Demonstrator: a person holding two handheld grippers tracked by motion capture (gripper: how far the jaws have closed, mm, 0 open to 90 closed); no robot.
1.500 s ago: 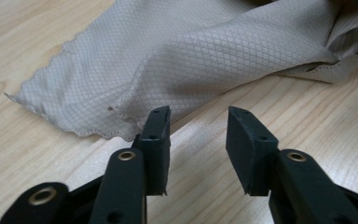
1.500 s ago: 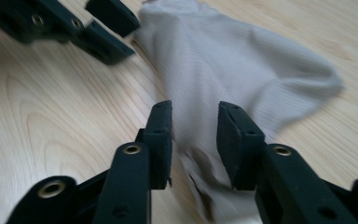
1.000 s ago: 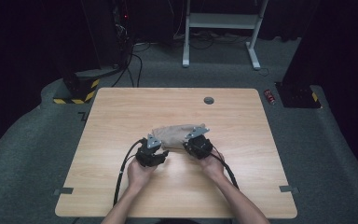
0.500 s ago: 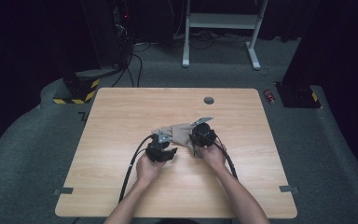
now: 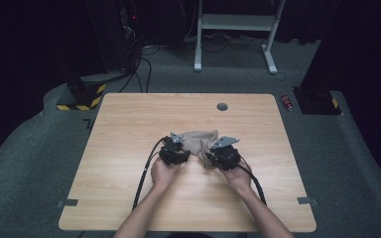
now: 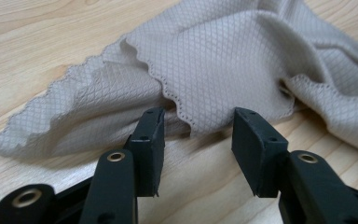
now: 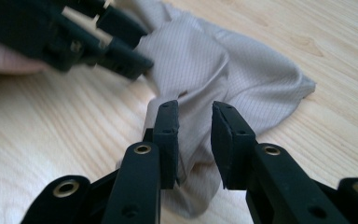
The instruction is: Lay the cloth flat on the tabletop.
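Wooden table (image 5: 129,129), grey carpet (image 5: 39,163), white stand (image 5: 233,22) behind.

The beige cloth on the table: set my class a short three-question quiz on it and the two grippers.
1. True or false: the beige cloth lies flat and fully spread on the wooden table.
2. What lies between the jaws of the right gripper? A) a fold of the cloth B) a cable C) bare table
3. In the left gripper view, where does the cloth's scalloped edge lie relative to the left gripper?

Key
1. False: it is bunched and folded.
2. A; the jaws have just been opening.
3. Just beyond its open tips, not clamped.
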